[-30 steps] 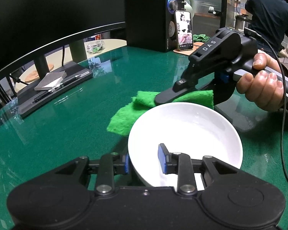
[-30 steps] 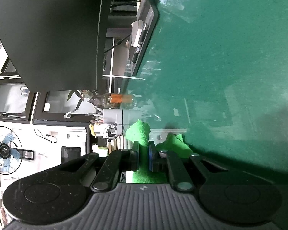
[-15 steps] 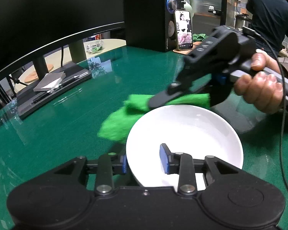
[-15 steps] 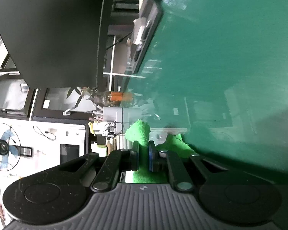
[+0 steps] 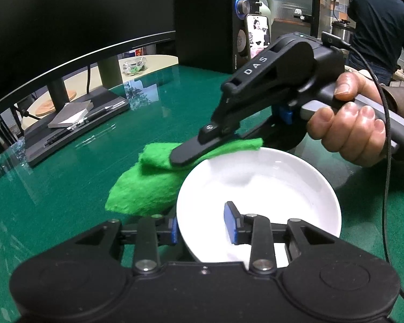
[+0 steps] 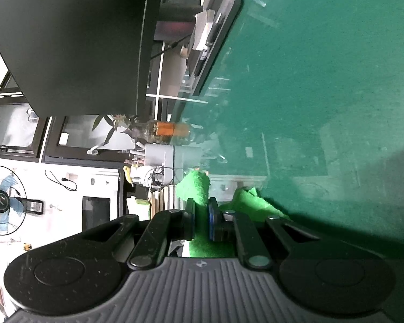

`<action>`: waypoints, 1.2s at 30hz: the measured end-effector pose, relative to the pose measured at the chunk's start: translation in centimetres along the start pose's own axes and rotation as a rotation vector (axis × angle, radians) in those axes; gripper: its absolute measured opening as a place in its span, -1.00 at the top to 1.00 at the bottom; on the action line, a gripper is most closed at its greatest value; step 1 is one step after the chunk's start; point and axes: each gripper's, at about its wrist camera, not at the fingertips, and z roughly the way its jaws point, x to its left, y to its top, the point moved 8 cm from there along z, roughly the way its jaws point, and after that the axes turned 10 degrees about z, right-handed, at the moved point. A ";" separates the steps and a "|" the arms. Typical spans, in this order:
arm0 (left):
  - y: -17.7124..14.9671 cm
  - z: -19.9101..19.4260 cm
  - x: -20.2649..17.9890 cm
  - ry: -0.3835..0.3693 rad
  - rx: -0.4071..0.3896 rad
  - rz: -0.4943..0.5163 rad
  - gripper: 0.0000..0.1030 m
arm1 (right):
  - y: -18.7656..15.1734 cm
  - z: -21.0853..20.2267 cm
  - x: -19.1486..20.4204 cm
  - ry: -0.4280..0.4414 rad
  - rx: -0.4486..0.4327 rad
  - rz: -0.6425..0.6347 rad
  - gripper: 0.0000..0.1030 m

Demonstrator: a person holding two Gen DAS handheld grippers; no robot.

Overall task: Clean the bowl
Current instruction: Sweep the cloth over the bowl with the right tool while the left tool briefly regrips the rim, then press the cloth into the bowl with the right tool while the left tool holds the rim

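bowl: 1 (white) | cloth: 1 | claws: 2, both gripping

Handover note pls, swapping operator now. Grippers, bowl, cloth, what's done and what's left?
Left gripper: straddles the near rim of the white bowl, one pad inside, one outside.
Right gripper: shut on the green cloth, held at the bowl's far left rim.
Done: cloth picked up, bowl steadied.
Left: wiping the bowl's inside; the cloth is not yet in it.
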 end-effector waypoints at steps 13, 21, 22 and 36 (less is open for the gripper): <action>-0.5 0.0 1.5 0.012 -0.011 -0.074 -0.30 | -2.6 -7.4 -2.2 0.014 -0.062 0.038 0.79; -2.0 -1.8 0.9 0.083 -0.001 -0.143 0.36 | -1.3 -5.8 0.0 -0.078 -0.131 -0.145 0.81; -1.9 -1.7 1.0 0.082 0.007 -0.137 0.50 | -1.3 -5.1 0.4 -0.088 -0.125 -0.162 0.81; -0.8 -0.3 2.1 0.058 0.126 -0.071 0.32 | -1.5 -3.0 0.1 -0.125 -0.097 -0.114 0.83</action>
